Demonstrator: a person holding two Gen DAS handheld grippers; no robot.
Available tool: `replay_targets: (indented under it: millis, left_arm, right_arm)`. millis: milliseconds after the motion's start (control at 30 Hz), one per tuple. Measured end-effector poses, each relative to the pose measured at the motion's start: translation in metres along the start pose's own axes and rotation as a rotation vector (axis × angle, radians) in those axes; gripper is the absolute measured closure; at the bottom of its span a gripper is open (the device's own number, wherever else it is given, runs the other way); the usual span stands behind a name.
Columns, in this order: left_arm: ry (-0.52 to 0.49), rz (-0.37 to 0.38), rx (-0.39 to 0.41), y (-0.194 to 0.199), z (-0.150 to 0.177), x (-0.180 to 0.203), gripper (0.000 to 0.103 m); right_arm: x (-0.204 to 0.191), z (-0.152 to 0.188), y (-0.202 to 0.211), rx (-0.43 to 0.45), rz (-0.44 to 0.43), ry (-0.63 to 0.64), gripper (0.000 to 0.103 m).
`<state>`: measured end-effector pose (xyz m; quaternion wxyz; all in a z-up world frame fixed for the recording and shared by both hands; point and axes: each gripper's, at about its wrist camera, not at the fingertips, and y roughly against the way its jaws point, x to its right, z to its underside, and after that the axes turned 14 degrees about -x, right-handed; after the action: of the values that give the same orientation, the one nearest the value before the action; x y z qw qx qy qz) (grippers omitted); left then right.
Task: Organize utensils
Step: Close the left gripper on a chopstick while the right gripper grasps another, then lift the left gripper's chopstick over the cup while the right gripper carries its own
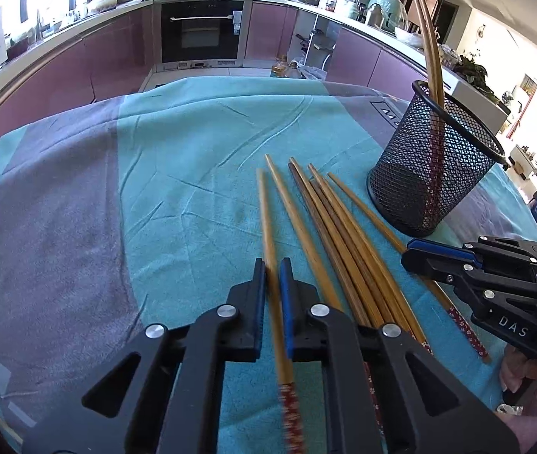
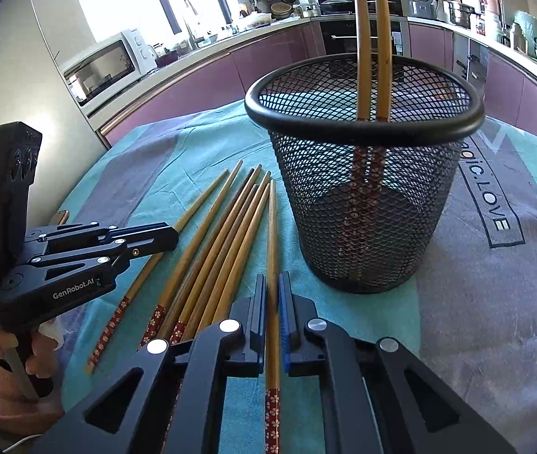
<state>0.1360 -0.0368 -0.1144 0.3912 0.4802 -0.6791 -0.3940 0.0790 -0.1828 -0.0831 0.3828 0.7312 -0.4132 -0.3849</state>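
Each gripper [image 1: 272, 265] [image 2: 273, 280] clamped on one slender wooden chopstick [image 1: 268, 227] [image 2: 271, 234] beside round mesh holder [image 2: 363, 189]

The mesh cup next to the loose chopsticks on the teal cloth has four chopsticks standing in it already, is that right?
Not quite. The mesh cup holds two chopsticks, not four; the right wrist view shows both leaning against its rim. The rest holds: the cup stands beside the loose chopsticks on the teal cloth.
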Motion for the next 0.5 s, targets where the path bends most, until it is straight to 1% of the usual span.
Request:
replay_targets:
  millis: [233,367,500]
  left_arm:
    - [0.007,0.014,0.005,0.003,0.009,-0.002,0.095]
    - [0.005,0.026,0.024,0.014,0.013,-0.004,0.095]
    - [-0.004,0.062,0.053,0.032,0.015,-0.007,0.095]
  right_arm:
    - [0.001,0.004,0.009,0.012,-0.031,0.015,0.097]
    - [0.003,0.007,0.019,0.026,-0.051,0.029,0.097]
    - [0.001,0.010,0.032,0.060,-0.074,0.043,0.097]
